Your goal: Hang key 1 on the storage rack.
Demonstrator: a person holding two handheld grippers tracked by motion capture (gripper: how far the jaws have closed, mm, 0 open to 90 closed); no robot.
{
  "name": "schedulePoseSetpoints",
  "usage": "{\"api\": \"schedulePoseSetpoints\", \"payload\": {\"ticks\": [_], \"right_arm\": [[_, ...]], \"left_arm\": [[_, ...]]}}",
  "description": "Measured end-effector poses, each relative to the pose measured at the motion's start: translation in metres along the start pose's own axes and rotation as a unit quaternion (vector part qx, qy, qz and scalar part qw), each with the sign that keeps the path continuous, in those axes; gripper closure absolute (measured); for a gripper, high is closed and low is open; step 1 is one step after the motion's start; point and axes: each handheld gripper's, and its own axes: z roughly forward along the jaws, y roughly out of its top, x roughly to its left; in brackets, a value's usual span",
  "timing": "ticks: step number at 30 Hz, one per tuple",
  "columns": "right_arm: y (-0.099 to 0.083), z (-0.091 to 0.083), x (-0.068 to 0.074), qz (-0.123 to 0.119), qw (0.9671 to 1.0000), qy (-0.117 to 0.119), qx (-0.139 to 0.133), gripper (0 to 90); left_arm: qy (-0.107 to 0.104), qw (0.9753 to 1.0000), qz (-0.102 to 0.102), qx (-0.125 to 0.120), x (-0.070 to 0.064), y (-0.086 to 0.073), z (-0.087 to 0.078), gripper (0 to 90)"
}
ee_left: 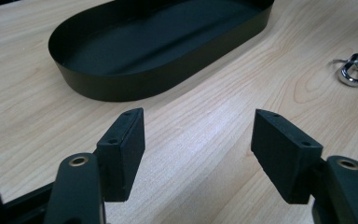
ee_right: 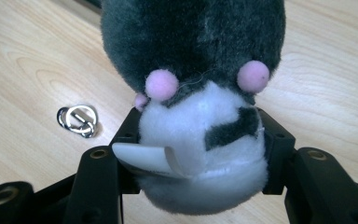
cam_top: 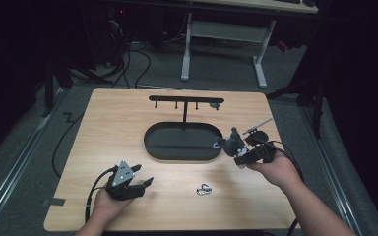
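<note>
The right gripper [ee_right: 200, 140] is squeezing a soft toy [ee_right: 200, 93] between its two black jaws. The toy is fluffy, dark grey on top and white below, with small pink dots. It is being held by its white part, and a white tag [ee_right: 144, 161] is sticking out near one jaw. In the high view the toy [cam_top: 232, 145] is being kept up in the air, just beside the right end of the black oval tray [cam_top: 150, 142].

The toy is soft and round, so it could be squashed out of the jaws and dropped. If only fluff is being pinched, a quick shake could make it slip. It could also be bumped against the tray wall, or against the black stand [cam_top: 185, 110] with little hooks that is rising from the tray.

A small silver ring clip [cam_top: 204, 190] is lying on the wooden table [cam_top: 103, 123], well apart from the toy. It could be knocked away by a low sweep.

The right hand [cam_top: 270, 169] is being reached forward and turned inward toward the tray.

The left gripper [ee_left: 198, 144] is being held wide open with nothing in it, low over the table, near the front left. The tray [ee_left: 121, 86] is seen ahead of it.
</note>
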Motion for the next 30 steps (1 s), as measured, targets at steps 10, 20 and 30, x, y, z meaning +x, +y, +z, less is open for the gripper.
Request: {"api": "schedulePoseSetpoints", "payload": {"ticks": [10, 20, 30], "right_arm": [[0.021, -0.018, -0.011, 0.004, 0.9998, -0.019, -0.008, 47.8], [0.043, -0.036, -0.009, -0.007, 0.9989, -0.035, -0.032, 47.8], [0.066, -0.056, -0.008, -0.004, 0.996, -0.054, -0.071, 47.7]], "left_arm": [[-0.001, 0.9999, 0.005, 0.015, -0.001, -0.001, 0.006, 35.6], [-0.003, 0.9998, 0.008, 0.017, -0.004, -0.002, 0.004, 35.7], [-0.002, 0.9998, 0.007, 0.016, -0.003, -0.003, 0.003, 35.7]]}}
